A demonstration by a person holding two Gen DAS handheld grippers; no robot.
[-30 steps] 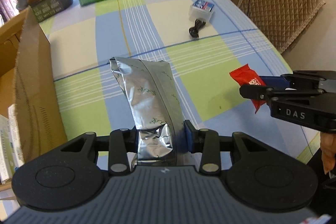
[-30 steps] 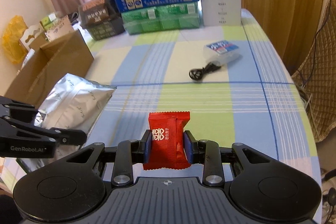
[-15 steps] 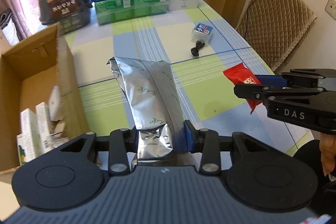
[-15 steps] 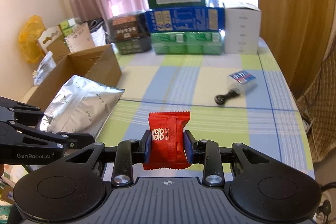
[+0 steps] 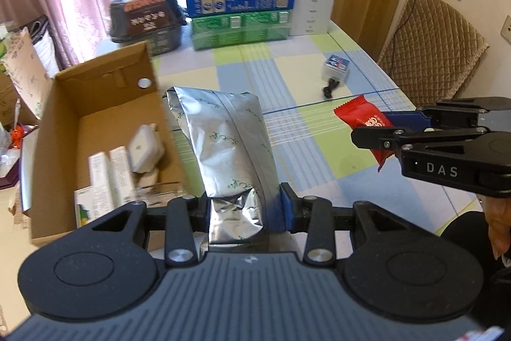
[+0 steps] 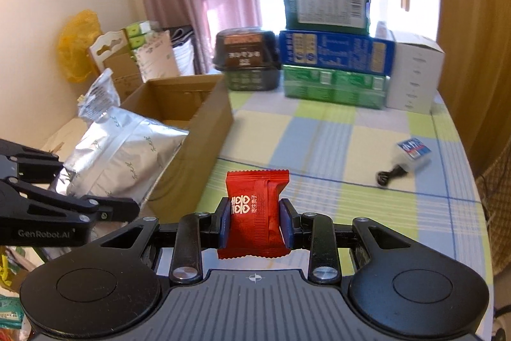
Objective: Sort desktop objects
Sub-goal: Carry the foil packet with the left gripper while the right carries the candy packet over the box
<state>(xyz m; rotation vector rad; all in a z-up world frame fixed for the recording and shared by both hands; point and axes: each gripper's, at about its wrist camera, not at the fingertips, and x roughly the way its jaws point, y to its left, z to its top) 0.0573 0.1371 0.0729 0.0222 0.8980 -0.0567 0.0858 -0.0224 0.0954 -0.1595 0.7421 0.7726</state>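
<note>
You're mid-carry: left tongs (image 5: 244, 208) pinch the foil bag (image 5: 228, 146), right tongs (image 6: 255, 226) pinch the red candy (image 6: 255, 210); next, swing both toward the carton (image 5: 95, 104) at ten o'clock and release.

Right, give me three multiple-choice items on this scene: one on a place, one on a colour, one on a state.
1. Where does the cardboard box sit relative to the silver foil pouch in the left wrist view?
A. left of it
B. right of it
C. on top of it

2. What colour is the candy packet in the right hand-held gripper?
A. blue
B. red
C. yellow

3. What state is the left hand-held gripper in?
A. open and empty
B. shut on the pouch
C. shut on a cable

Answers: 1 A, the open box lies left of the pouch. 2 B, the wrapper is plainly red. 3 B, both pads press the pouch's lower end.
</note>
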